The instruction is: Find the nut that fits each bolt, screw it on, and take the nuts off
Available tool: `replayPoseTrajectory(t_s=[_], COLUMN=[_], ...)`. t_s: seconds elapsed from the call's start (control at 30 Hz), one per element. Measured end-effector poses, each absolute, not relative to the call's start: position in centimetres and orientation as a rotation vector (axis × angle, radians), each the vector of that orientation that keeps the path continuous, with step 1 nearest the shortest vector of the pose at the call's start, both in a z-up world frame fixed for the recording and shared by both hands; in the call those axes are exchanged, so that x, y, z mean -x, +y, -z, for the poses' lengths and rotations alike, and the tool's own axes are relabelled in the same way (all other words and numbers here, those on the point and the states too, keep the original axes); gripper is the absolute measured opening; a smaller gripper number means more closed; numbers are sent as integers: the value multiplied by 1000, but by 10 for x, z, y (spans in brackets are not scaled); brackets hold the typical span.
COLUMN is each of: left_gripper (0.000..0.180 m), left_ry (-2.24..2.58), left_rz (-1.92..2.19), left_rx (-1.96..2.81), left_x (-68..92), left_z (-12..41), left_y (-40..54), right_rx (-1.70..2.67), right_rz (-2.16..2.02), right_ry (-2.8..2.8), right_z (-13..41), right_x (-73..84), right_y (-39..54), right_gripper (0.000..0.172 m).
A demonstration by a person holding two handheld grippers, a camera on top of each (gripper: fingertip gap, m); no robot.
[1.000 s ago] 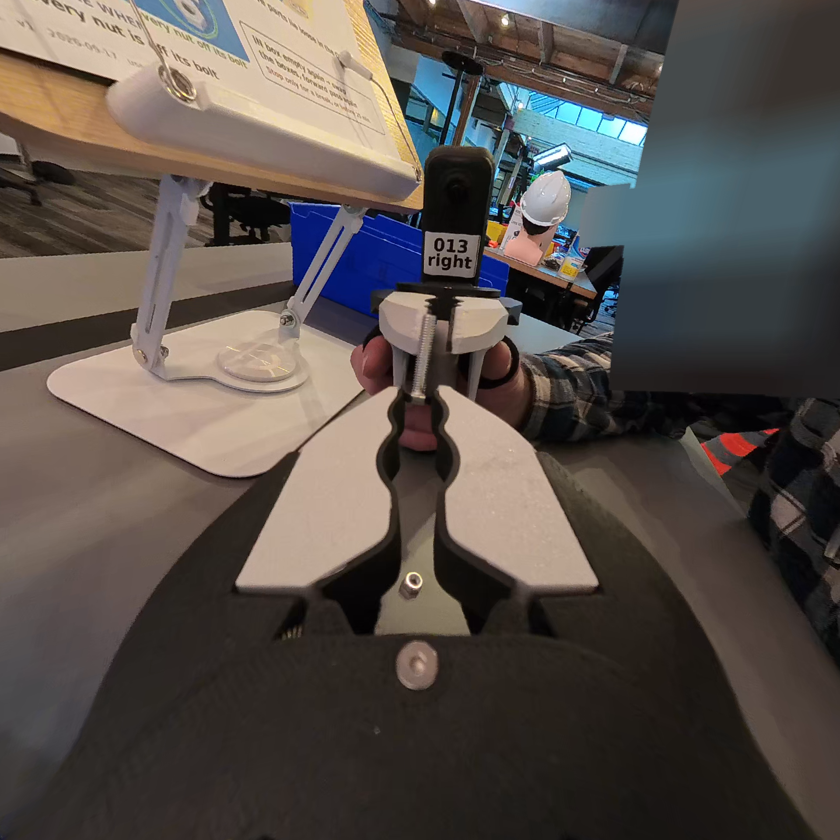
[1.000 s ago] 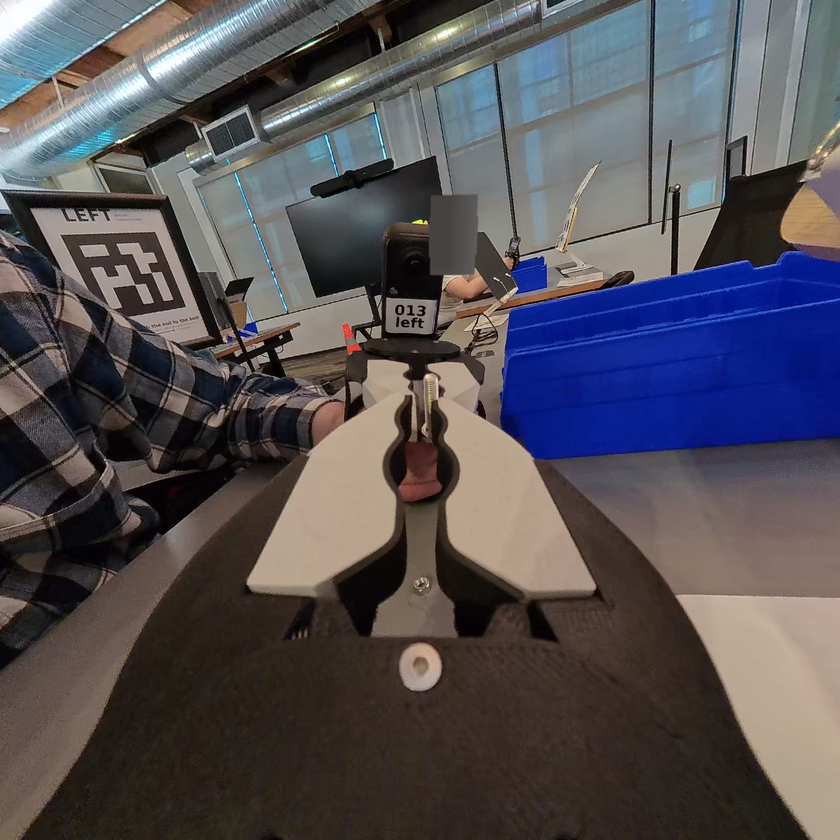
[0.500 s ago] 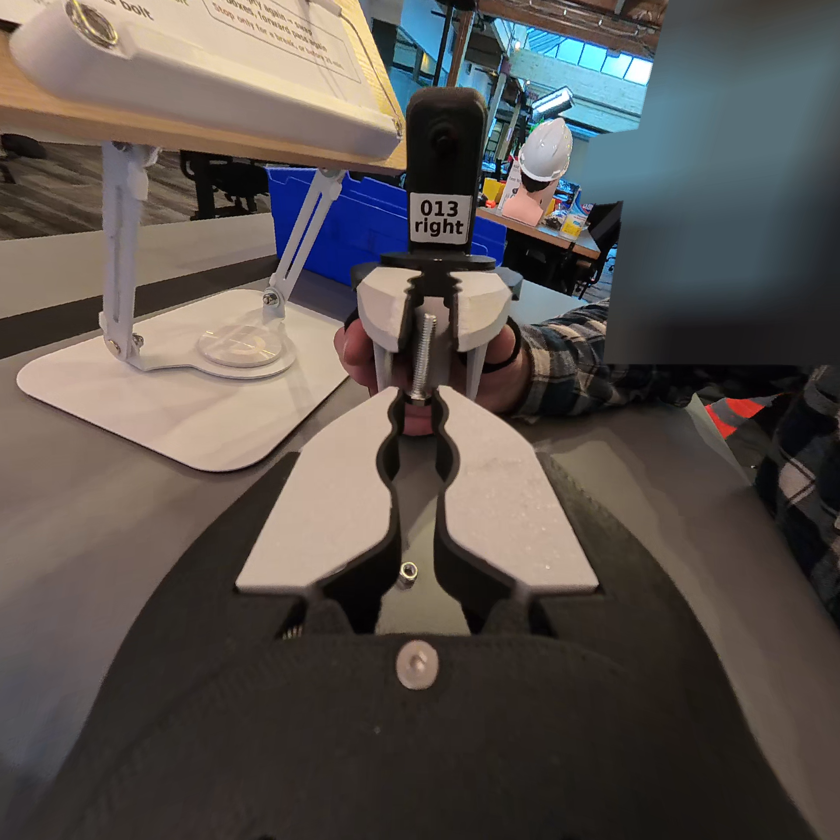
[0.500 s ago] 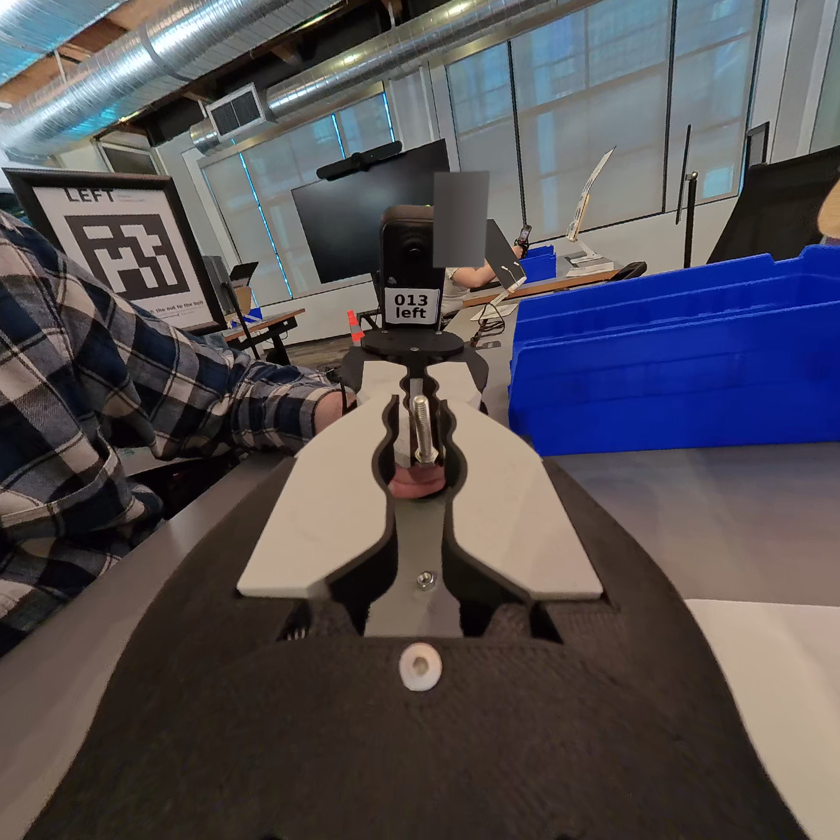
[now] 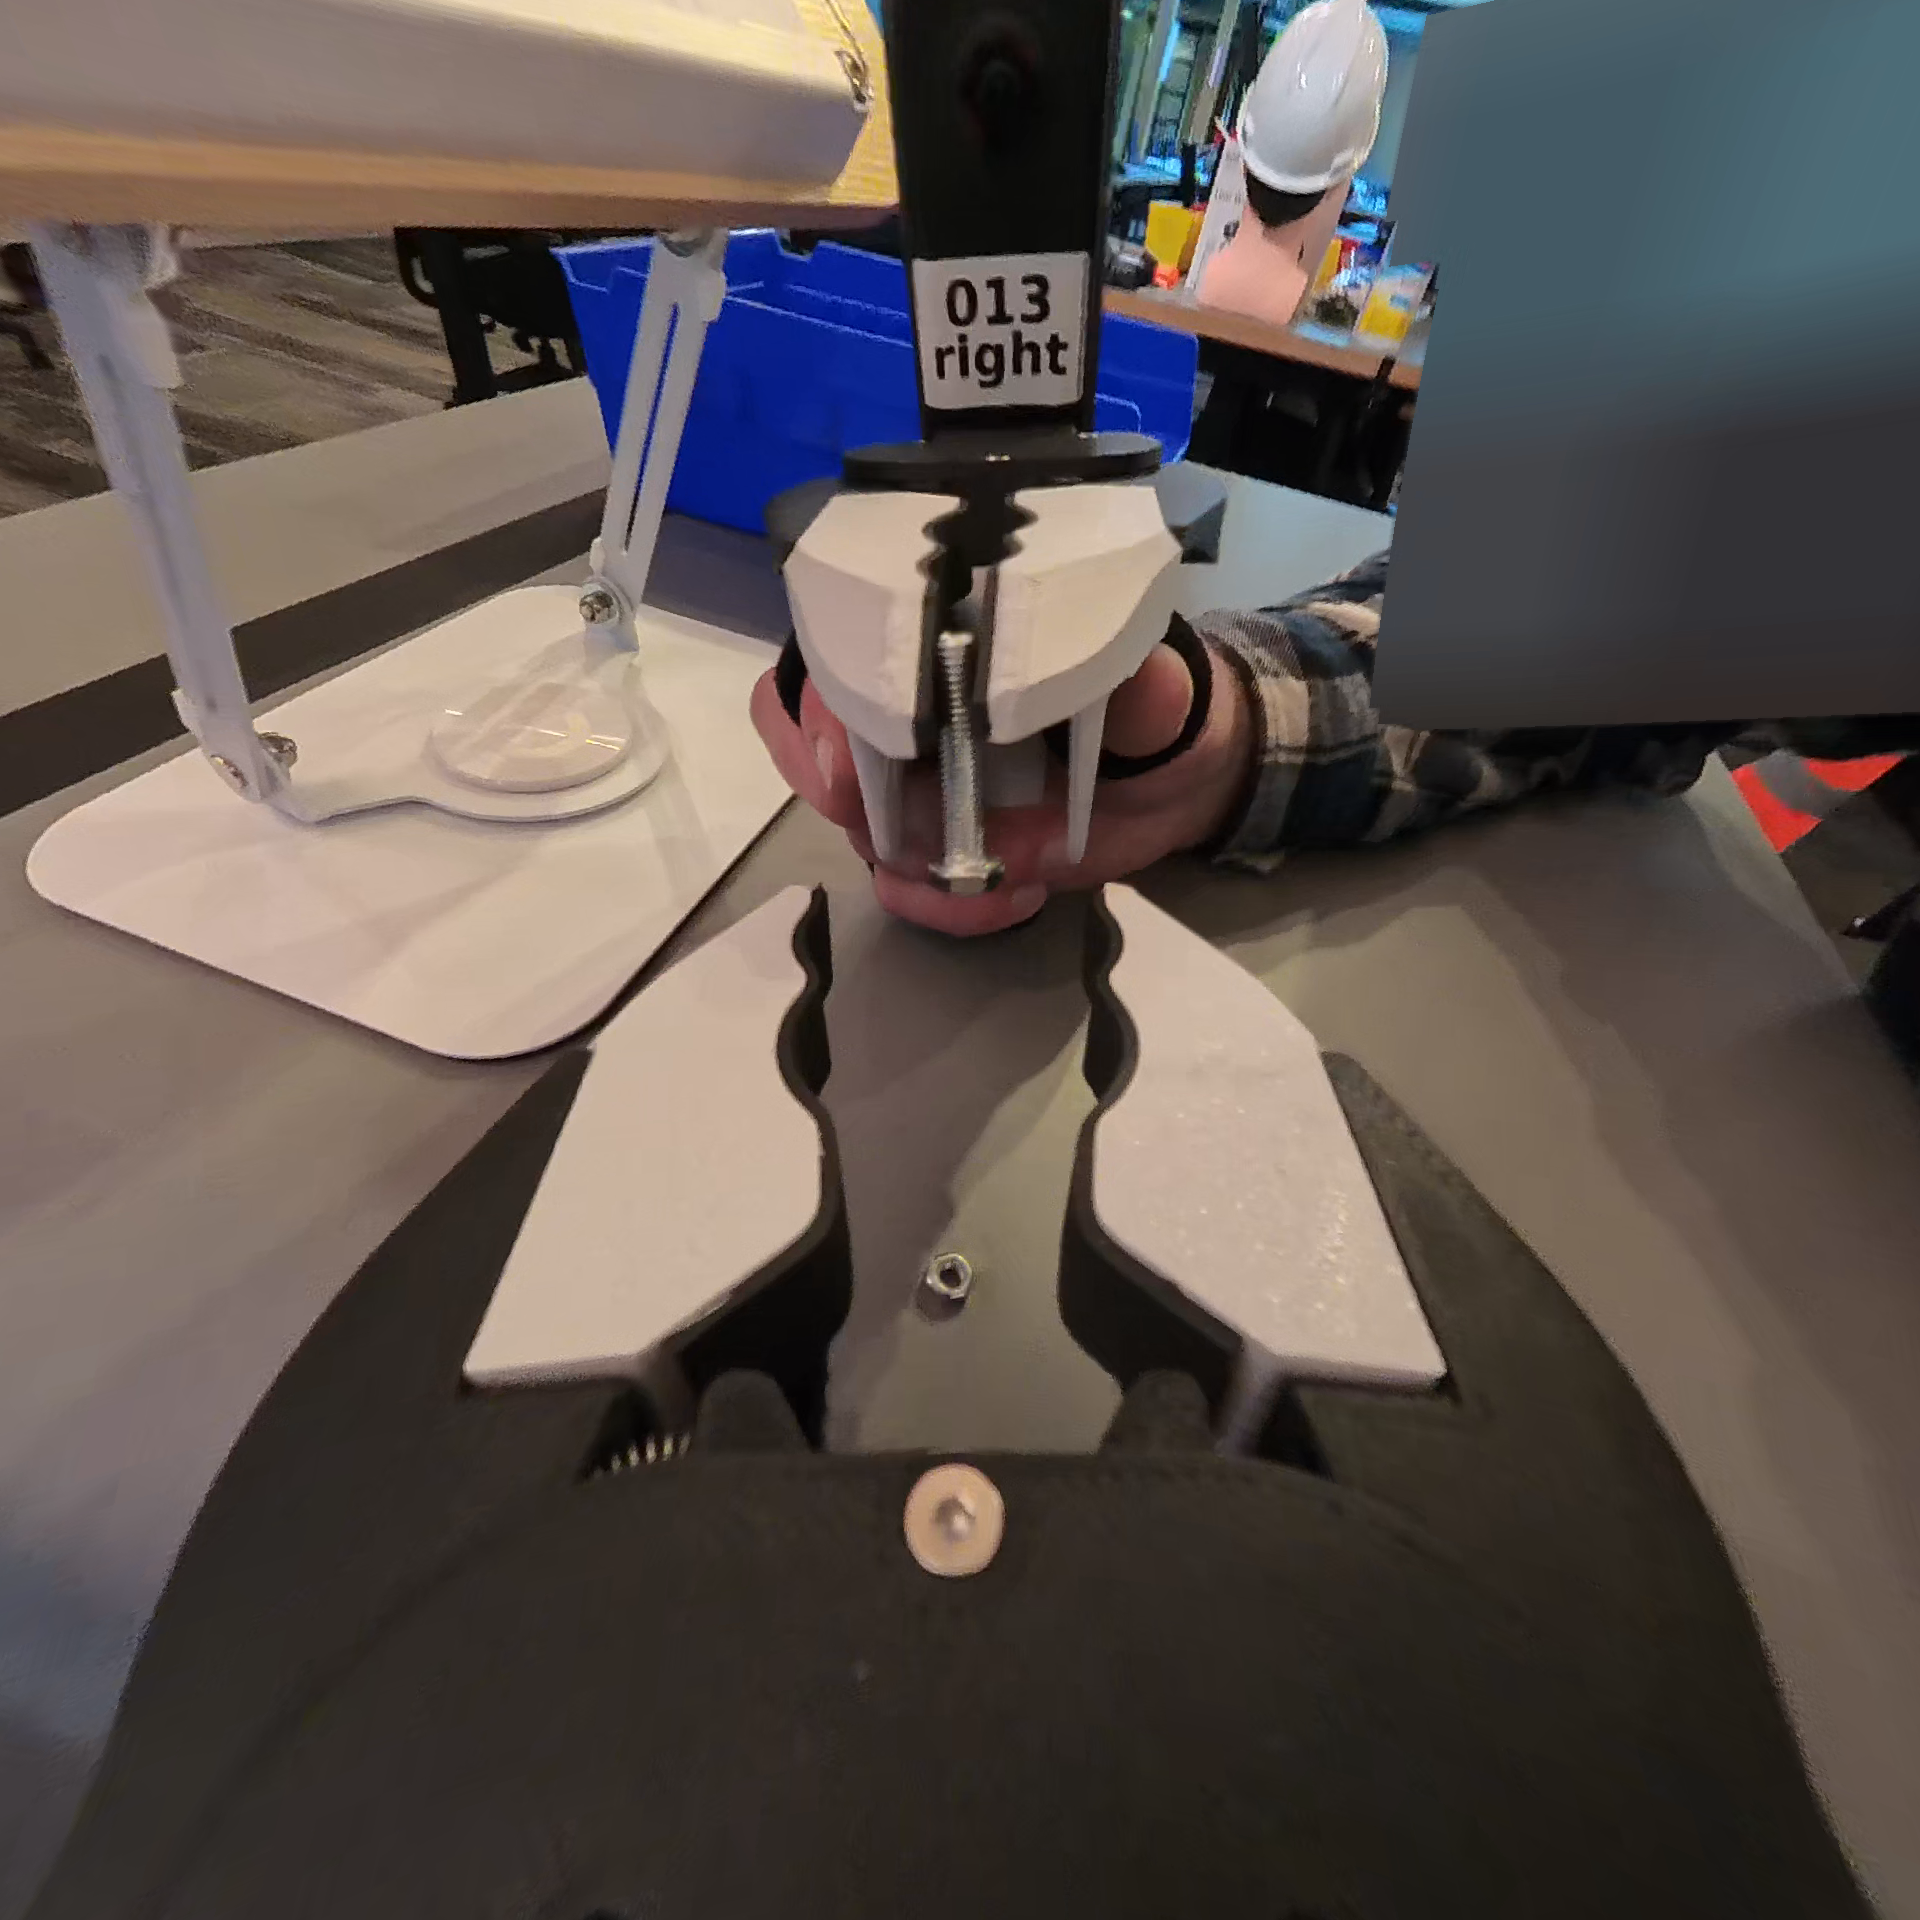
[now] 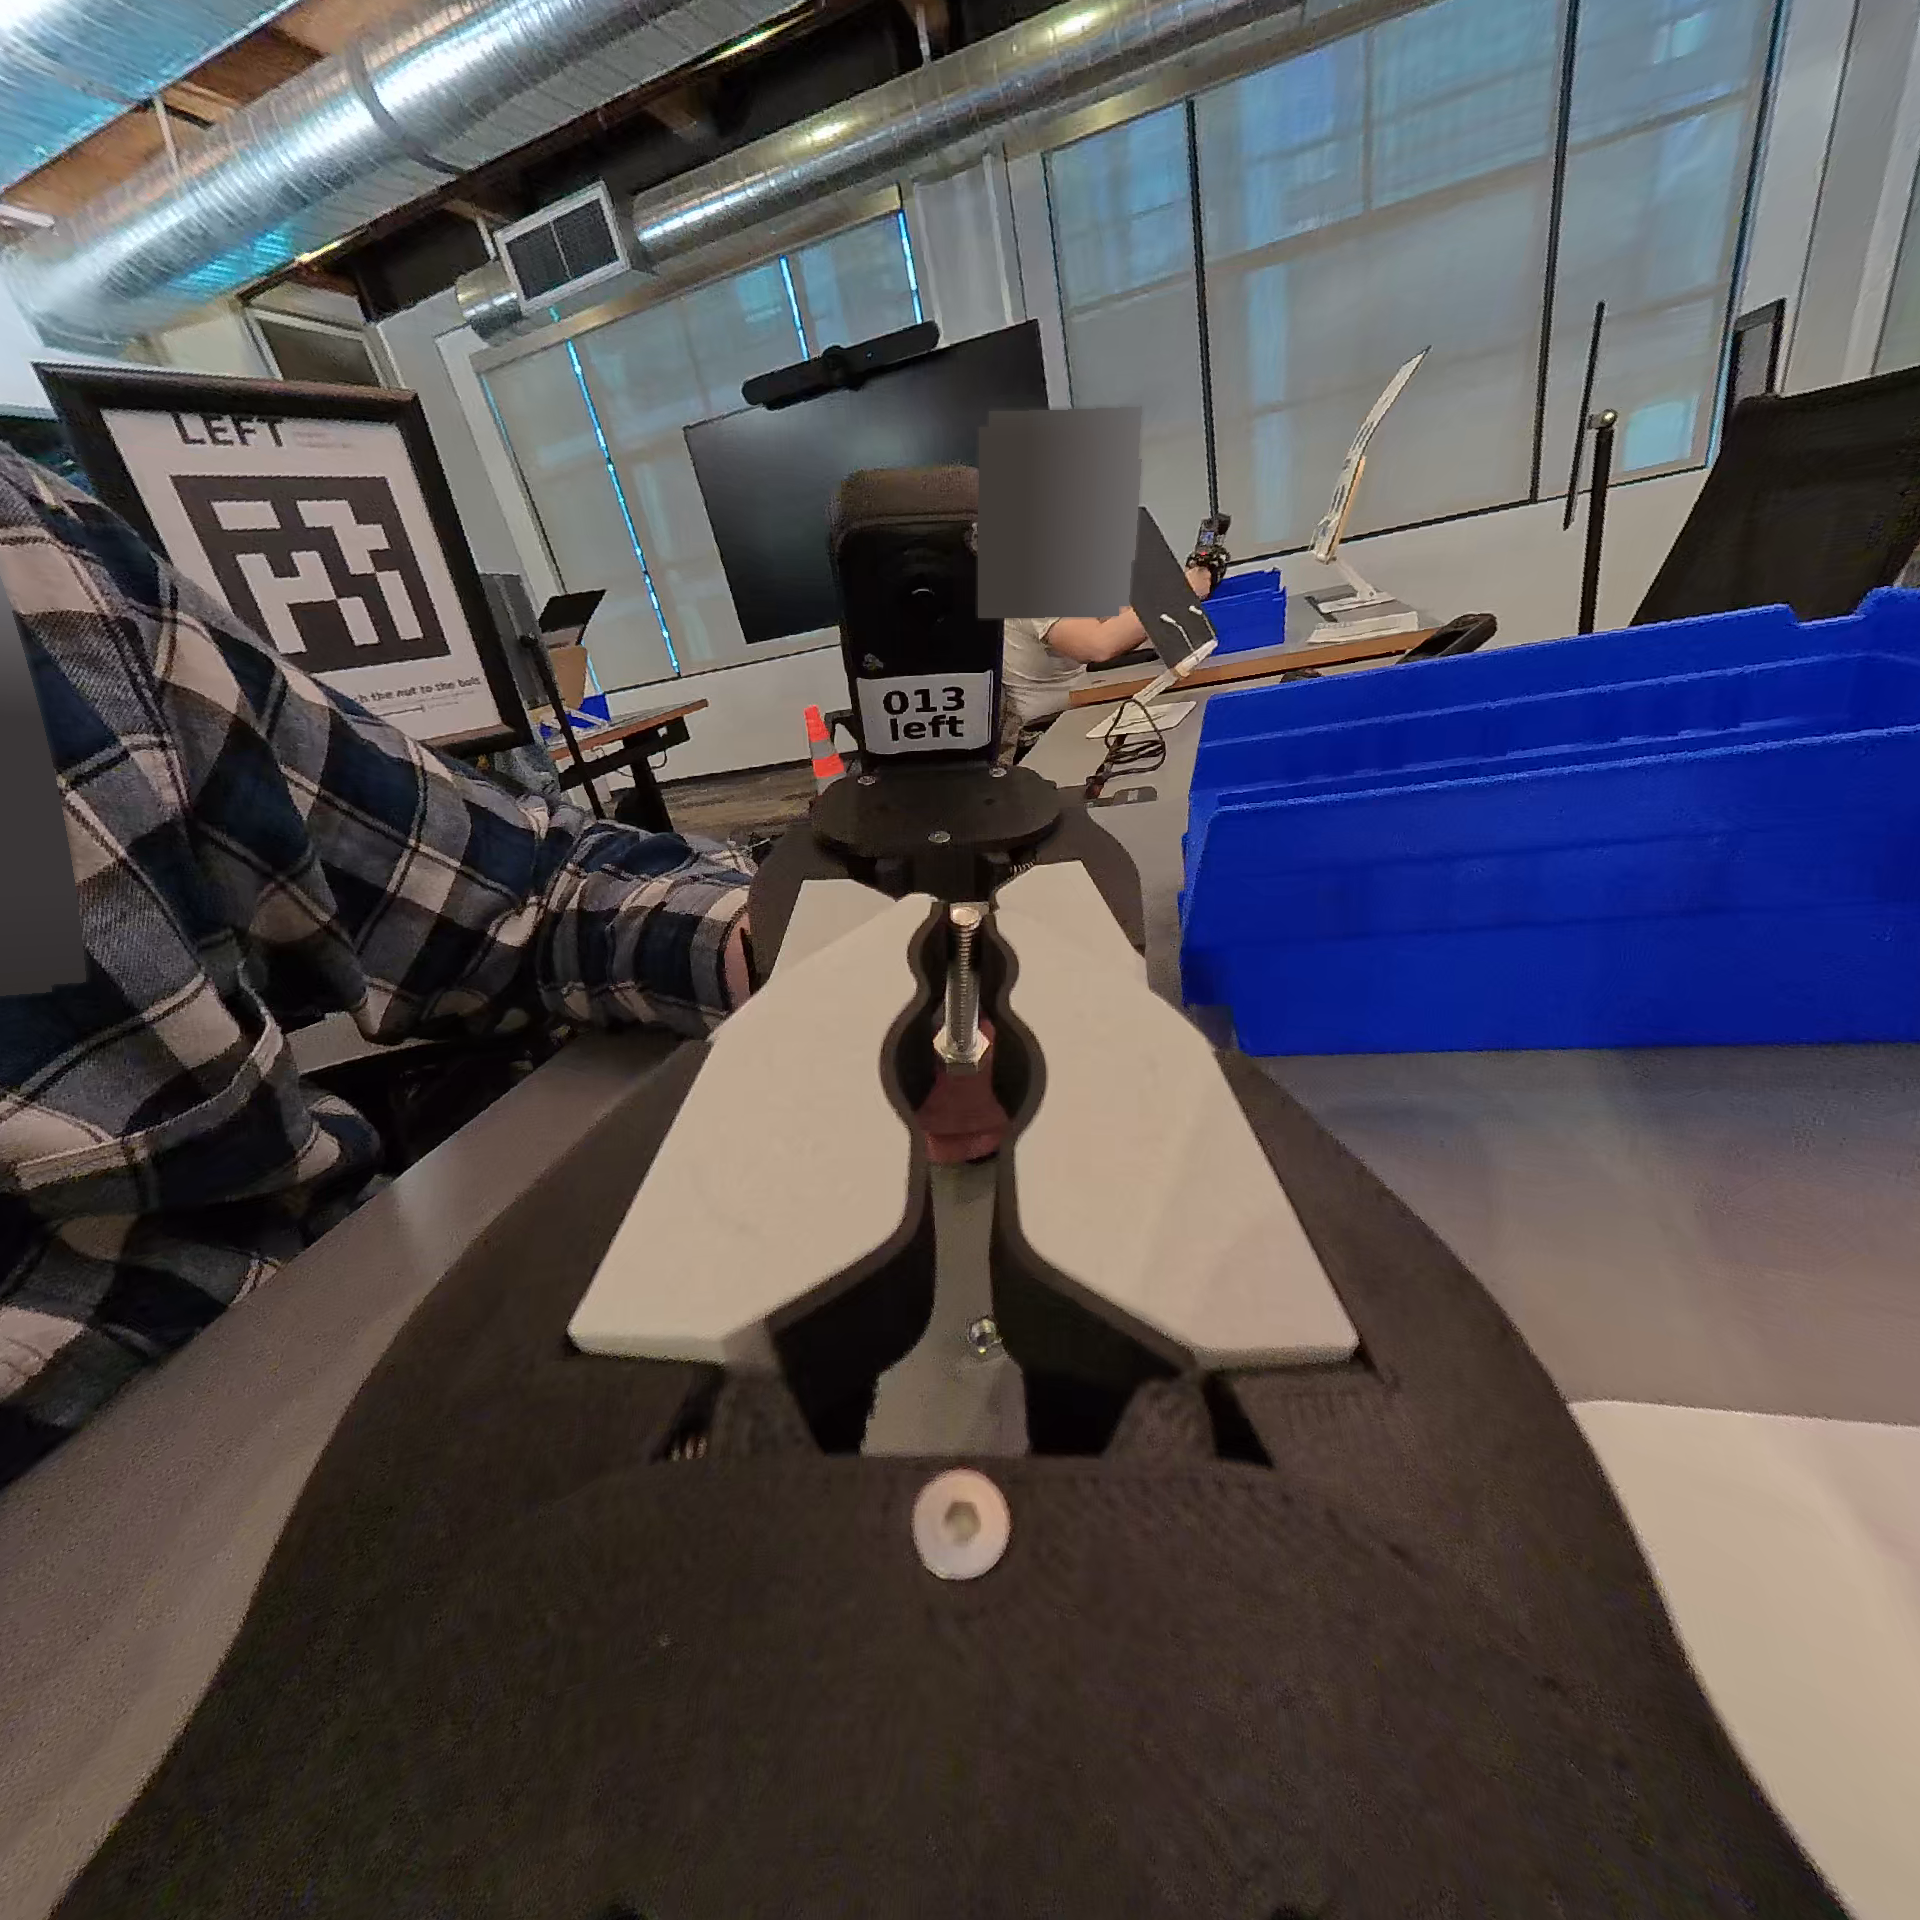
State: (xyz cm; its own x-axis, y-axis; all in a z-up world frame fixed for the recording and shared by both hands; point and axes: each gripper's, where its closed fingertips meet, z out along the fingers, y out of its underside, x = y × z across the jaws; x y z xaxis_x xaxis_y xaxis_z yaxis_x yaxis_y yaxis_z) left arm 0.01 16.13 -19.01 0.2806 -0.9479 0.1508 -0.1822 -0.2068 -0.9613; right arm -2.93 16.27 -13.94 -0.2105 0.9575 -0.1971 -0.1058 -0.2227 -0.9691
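Note:
A silver bolt [image 5: 961, 769] stands upright with its hex head [image 5: 966, 878] at the bottom, clamped between the white fingers of my right gripper [image 5: 961, 665]. In the right wrist view the same bolt [image 6: 964, 987] sits in the groove between the closed fingers [image 6: 821, 1091] of my right gripper [image 6: 961, 914]. My left gripper [image 5: 956, 914] is wide open and empty, its tips just in front of and below the bolt head without touching it. No loose nut shows in either view.
A white stand base [image 5: 343, 883] carrying a wooden board [image 5: 416, 197] is at the left. Blue bins [image 5: 821, 364] [image 6: 1558, 842] stand behind. A hand [image 5: 1122, 810] and a plaid sleeve [image 6: 343, 883] hold the grippers over the grey table [image 5: 1507, 1039]. Tip to tip, the grippers are about 5 centimetres apart.
My left gripper was shut at the bolt's lower end; it has opened and let go. My right gripper loosened briefly, then closed on the bolt again and now holds it alone.

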Motion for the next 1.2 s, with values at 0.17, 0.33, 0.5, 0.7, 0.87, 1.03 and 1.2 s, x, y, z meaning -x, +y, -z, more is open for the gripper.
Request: replayPoseTrajectory(t_s=[0.17, 0.33, 0.5, 0.7, 0.87, 1.03, 1.2], left_gripper=[24, 11, 17, 18, 10, 13, 7], left_ry=[1090, 1087, 1082, 1093, 1098, 1118, 1126], left_rz=[1037, 1059, 1064, 1070, 1092, 1089, 1087], left_rx=[1600, 1587, 1580, 1578, 1570, 1570, 1566], left_x=[-3, -1, -2, -4, -3, -6, -6], left_z=[190, 188, 186, 186, 185, 186, 187], left_y=[156, 155, 155, 153, 151, 149, 148], right_rx=[1151, 1157, 1157, 1156, 1148, 1144, 1134], right_rz=[-1565, -1562, -1559, -1566, -1576, -1585, -1594], right_ry=[-1188, -1200, -1212, -1219, -1231, -1230, -1235], right_z=[141, 143, 145, 145, 146, 145, 144], right_x=[31, 32, 33, 33, 33, 33, 33], right_y=[157, 156, 155, 154, 151, 150, 148], right_gripper=[5, 5, 5, 5, 5, 5, 5])
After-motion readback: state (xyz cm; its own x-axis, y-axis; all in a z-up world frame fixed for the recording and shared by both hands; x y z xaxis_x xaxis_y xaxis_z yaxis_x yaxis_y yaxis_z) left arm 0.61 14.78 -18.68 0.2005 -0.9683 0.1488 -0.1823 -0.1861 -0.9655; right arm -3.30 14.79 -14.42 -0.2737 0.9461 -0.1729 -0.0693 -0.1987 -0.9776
